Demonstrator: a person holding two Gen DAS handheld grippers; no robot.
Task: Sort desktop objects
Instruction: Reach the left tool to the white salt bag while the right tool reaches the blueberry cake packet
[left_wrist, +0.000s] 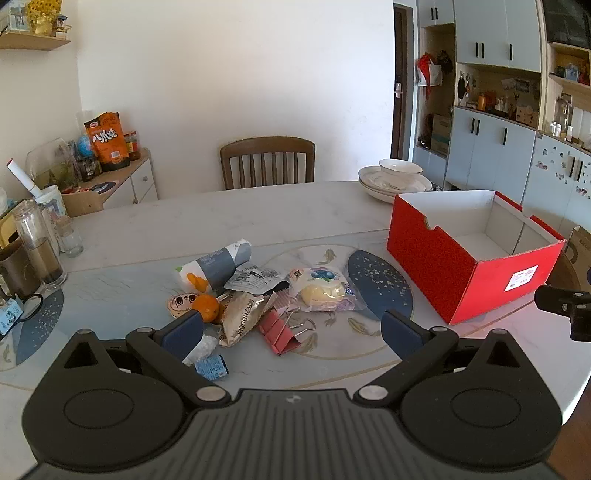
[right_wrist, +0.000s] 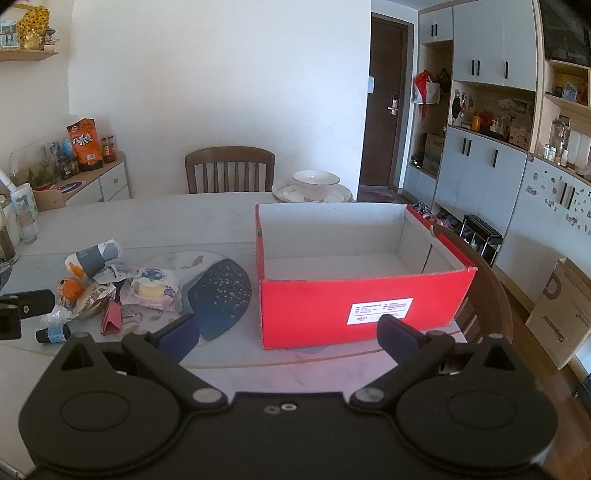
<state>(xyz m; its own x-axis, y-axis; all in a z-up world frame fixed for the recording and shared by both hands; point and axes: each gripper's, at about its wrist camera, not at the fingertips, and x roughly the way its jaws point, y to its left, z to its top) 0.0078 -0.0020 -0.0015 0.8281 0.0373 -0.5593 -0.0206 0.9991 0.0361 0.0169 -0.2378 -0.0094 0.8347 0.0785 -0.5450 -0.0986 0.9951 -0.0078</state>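
Observation:
A heap of small objects lies mid-table: a grey-white snack bag (left_wrist: 216, 264), an orange (left_wrist: 206, 307), a foil packet (left_wrist: 240, 317), a pink binder clip (left_wrist: 279, 334), a wrapped blueberry cake (left_wrist: 325, 291) and a small blue-labelled bottle (left_wrist: 211, 367). An empty red box (left_wrist: 469, 280) stands to their right. My left gripper (left_wrist: 293, 332) hovers open just in front of the heap, holding nothing. My right gripper (right_wrist: 288, 336) is open and empty before the red box (right_wrist: 354, 306); the heap, with the binder clip (right_wrist: 112, 319), lies to its left.
Stacked white bowls (left_wrist: 393, 179) sit at the table's far side by a wooden chair (left_wrist: 267, 162). Glass jars and a mug (left_wrist: 33, 254) crowd the left edge. Dark blue placemats (left_wrist: 380, 284) lie under the heap area. Cabinets line the right wall.

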